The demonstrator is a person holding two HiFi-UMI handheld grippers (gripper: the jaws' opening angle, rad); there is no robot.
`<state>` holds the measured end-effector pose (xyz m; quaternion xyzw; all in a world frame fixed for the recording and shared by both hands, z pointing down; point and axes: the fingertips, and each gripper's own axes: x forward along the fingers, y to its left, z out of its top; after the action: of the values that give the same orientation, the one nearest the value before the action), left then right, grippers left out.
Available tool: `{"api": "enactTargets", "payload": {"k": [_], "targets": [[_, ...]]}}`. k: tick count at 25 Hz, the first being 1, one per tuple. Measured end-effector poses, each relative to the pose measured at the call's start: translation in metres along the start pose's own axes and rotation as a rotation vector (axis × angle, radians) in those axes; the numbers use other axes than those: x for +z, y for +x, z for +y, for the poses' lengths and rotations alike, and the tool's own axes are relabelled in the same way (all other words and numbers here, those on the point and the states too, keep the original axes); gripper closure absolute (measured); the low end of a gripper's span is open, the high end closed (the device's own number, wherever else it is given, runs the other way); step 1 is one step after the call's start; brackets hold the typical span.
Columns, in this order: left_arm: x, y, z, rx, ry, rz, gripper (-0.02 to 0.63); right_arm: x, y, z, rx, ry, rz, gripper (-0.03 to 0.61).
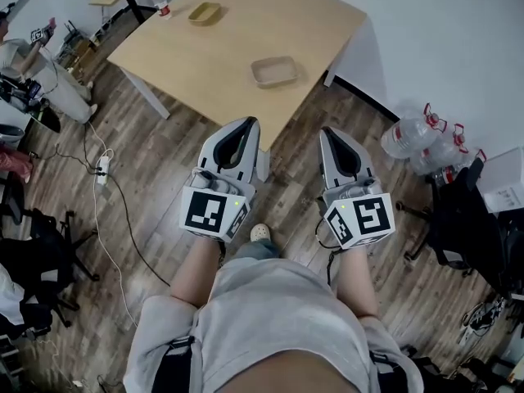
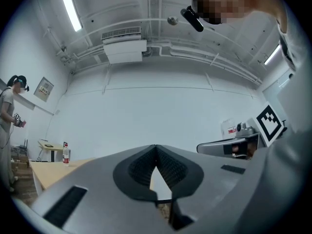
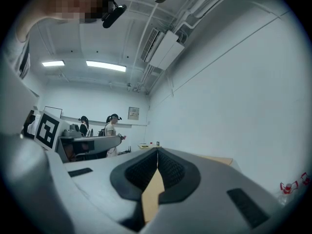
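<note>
Left gripper (image 1: 250, 123) held above the floor just short of the table's (image 1: 205, 64) near edge, jaws together at the tips, nothing between them. Right gripper (image 1: 327, 131) just right of it, level with it, off the table's near right corner, jaws also together and empty. Both point away from the person toward the table. Near tray (image 1: 274, 71) sits on the table near its right edge, ahead of and between the two grippers, apart from both. Far tray (image 1: 205, 12) is at the table's far side, with a bottle (image 1: 161, 0) standing left of it. Water jugs (image 1: 417, 133) lie on the floor at right, by the wall. Power strip (image 1: 103, 169) on the floor at left.
</note>
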<state>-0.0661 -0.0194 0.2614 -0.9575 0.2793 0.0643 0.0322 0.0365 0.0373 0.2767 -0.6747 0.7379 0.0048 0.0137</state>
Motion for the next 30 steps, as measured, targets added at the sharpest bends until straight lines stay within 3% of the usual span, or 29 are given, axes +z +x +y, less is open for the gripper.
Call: {"api": "enactTargets", "payload": {"k": [10,20,30], "targets": [[-0.015,0.024,0.058,-0.024,-0.005,-0.006,0.598,-0.011,0.057,0.006,-0.033,0.004,0.006,0.569],[-0.019,0.041,0.075,-0.021,-0.028,-0.023,0.598,-0.013,0.076,-0.007,-0.052,-0.007,0.026,0.569],[-0.019,0.081,0.084,0.027,-0.02,-0.03,0.598,-0.008,0.112,-0.037,0.009,-0.037,0.035,0.569]]}}
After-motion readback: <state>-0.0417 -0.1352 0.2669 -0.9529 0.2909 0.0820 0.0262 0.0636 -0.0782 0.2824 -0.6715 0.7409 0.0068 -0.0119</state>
